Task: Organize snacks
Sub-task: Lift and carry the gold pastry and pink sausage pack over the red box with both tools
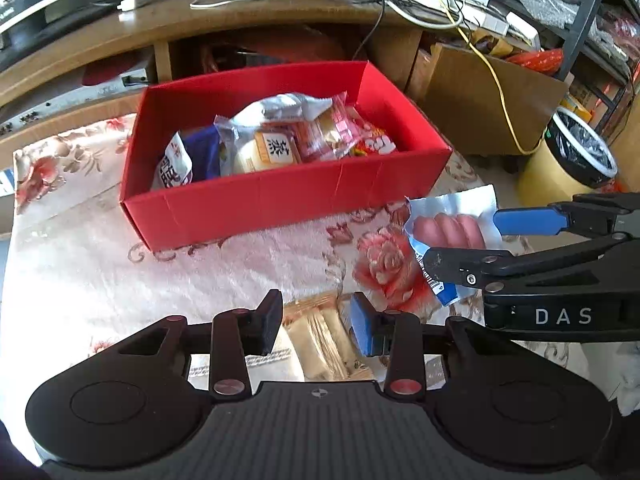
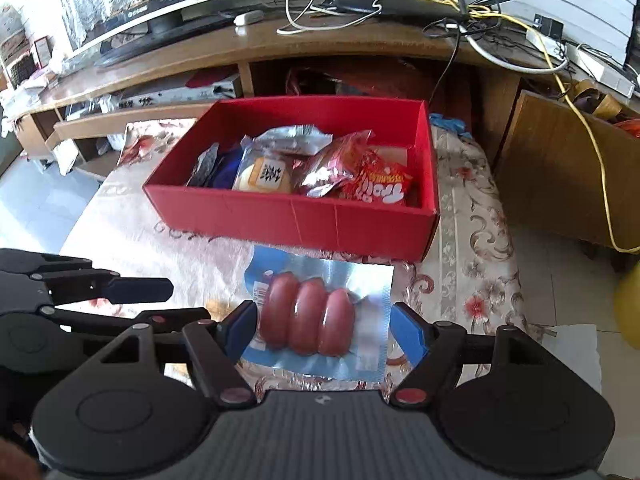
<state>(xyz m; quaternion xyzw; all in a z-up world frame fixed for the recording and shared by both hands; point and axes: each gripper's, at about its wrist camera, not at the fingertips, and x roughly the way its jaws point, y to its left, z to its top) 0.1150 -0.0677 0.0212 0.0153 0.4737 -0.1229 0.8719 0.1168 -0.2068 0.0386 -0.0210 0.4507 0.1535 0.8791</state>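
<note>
Left fingers grip biscuit packet; right fingers flank sausage pack.

A: Bright daylight, cloth blown out on the left, glare on sausage pack.
B: Heavy fisheye bend and dark corners. Slightly soft, edges smeared.

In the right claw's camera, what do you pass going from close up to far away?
Right claw → sausage pack → red box of snacks → wooden TV stand with cables.
</note>
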